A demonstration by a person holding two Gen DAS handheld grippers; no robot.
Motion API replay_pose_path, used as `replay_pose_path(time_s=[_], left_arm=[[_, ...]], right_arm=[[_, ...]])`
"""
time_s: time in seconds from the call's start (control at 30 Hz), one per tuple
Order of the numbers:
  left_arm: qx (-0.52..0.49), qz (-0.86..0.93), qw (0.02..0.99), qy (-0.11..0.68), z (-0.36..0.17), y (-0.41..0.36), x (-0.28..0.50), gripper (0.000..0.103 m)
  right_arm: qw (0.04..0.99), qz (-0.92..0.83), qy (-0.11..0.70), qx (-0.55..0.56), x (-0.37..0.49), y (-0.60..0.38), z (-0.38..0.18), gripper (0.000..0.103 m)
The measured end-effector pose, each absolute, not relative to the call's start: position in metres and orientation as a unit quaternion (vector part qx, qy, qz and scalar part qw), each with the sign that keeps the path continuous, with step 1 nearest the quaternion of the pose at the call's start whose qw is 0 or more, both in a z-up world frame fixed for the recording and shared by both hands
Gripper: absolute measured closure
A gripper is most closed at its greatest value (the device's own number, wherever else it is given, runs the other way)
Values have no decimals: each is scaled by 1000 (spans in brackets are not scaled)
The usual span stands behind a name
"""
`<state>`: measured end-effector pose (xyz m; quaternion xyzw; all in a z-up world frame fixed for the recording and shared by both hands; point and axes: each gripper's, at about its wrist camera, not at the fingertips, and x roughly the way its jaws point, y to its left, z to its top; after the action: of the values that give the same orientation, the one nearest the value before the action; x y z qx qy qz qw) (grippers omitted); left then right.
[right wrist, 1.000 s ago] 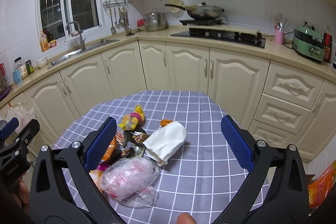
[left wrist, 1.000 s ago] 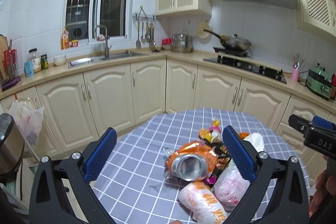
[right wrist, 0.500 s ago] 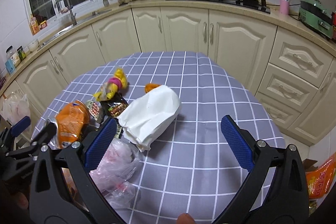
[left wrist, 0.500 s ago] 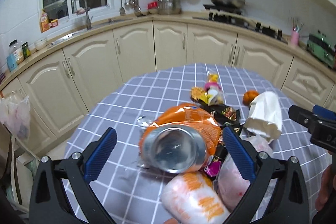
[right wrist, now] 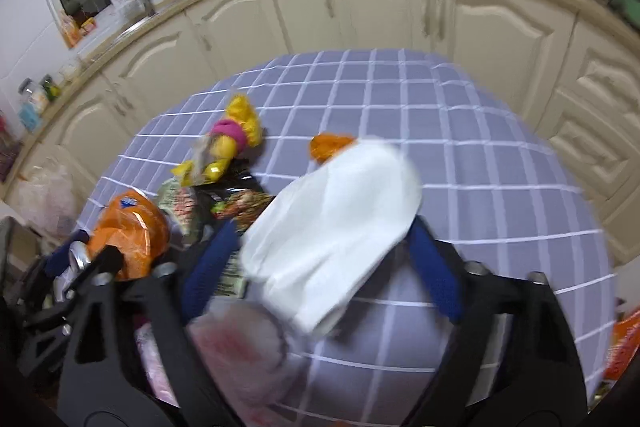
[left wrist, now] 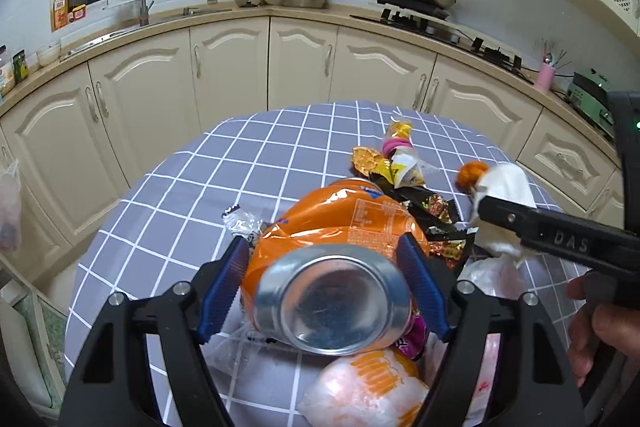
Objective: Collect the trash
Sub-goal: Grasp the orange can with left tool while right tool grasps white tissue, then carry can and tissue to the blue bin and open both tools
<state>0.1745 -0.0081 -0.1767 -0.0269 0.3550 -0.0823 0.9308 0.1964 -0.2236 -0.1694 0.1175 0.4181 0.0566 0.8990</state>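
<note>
A pile of trash lies on a round table with a grey-blue checked cloth (left wrist: 248, 163). My left gripper (left wrist: 326, 267) has both blue pads against the sides of a crushed orange drink can (left wrist: 336, 251), silver end facing the camera. My right gripper (right wrist: 324, 259) has closed in around a white paper bag (right wrist: 340, 219); the view is blurred, and the pads sit at the bag's two sides. The right gripper also shows in the left wrist view (left wrist: 560, 239), beside the bag (left wrist: 504, 187).
Other trash: a yellow-and-pink wrapper (left wrist: 400, 151), dark snack wrappers (left wrist: 428, 207), an orange scrap (left wrist: 472, 175), a pinkish clear plastic bag (right wrist: 240, 347) and an orange-printed packet (left wrist: 368, 387). Cream kitchen cabinets (left wrist: 224, 75) ring the table.
Both grippers have moved forward and down into the pile and narrowed. The left now brackets the orange can, the right the white bag.
</note>
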Motion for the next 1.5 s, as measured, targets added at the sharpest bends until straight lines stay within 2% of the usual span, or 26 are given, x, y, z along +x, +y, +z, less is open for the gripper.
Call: replay_pose_path(time_s=[0.13, 0.17, 0.57, 0.83, 1.03, 1.2, 1.33, 1.5], left_arm=[[-56, -87, 932, 347, -174, 4, 172, 29], [-66, -89, 933, 344, -172, 8, 165, 29], [-88, -90, 948, 294, -144, 24, 123, 29], [-77, -117, 959, 247, -106, -6, 82, 29], [-63, -176, 956, 224, -85, -63, 52, 29], [-40, -253, 939, 229, -88, -140, 26, 29], [-17, -322, 913, 249, -106, -213, 3, 29], [36, -408, 863, 294, -152, -308, -34, 29]], right_arm=[[903, 66, 408, 121, 183, -228, -164, 52], [903, 66, 406, 121, 180, -229, -163, 54], [914, 86, 362, 164, 128, -260, -143, 56], [917, 132, 306, 220, 83, -296, -106, 56], [932, 91, 270, 225, 33, -347, -86, 56], [936, 15, 258, 239, -28, -412, -90, 56], [924, -75, 269, 262, -89, -477, -117, 56], [872, -186, 322, 318, -155, -551, -193, 56]])
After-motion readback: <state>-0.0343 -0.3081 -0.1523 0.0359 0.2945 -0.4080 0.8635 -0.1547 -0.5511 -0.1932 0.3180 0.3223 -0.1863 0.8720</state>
